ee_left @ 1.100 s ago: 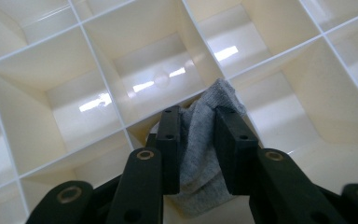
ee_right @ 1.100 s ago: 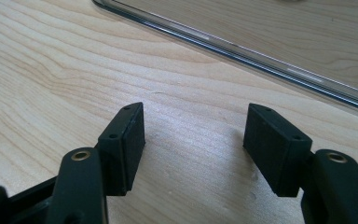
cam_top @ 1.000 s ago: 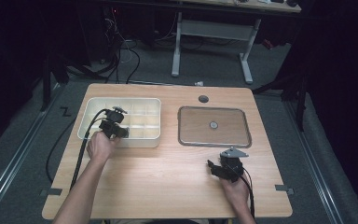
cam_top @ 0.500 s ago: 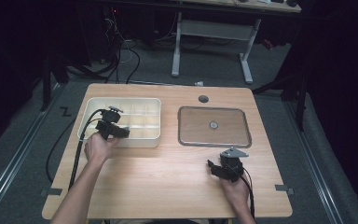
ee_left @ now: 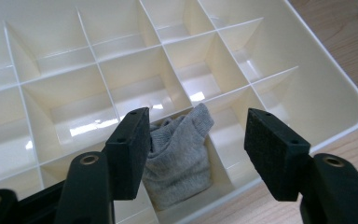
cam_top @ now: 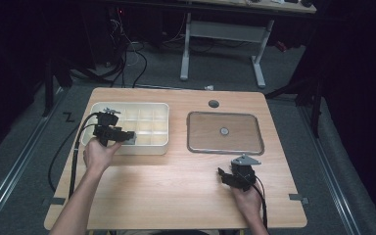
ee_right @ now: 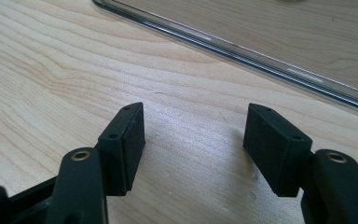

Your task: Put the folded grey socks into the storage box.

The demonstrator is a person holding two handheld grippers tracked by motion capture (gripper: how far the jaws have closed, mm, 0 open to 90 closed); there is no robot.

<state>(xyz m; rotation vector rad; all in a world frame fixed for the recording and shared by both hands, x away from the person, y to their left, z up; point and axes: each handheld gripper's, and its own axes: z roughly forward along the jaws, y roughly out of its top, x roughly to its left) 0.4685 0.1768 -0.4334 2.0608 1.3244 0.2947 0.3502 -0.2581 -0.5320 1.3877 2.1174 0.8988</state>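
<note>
Left gripper view, gripper [ee_left: 193, 151] spread, grey sock [ee_left: 182, 156] in organizer tray [ee_left: 335, 100]

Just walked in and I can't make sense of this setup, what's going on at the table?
A person works at a wooden table with a tool in each hand. The left tool hangs over a cream divided organizer box; its jaws have just been opening, and a rolled grey sock sits in a front compartment, no longer pressed by the pads. The right tool is open above bare wood, near a flat metal-rimmed tray.
</note>
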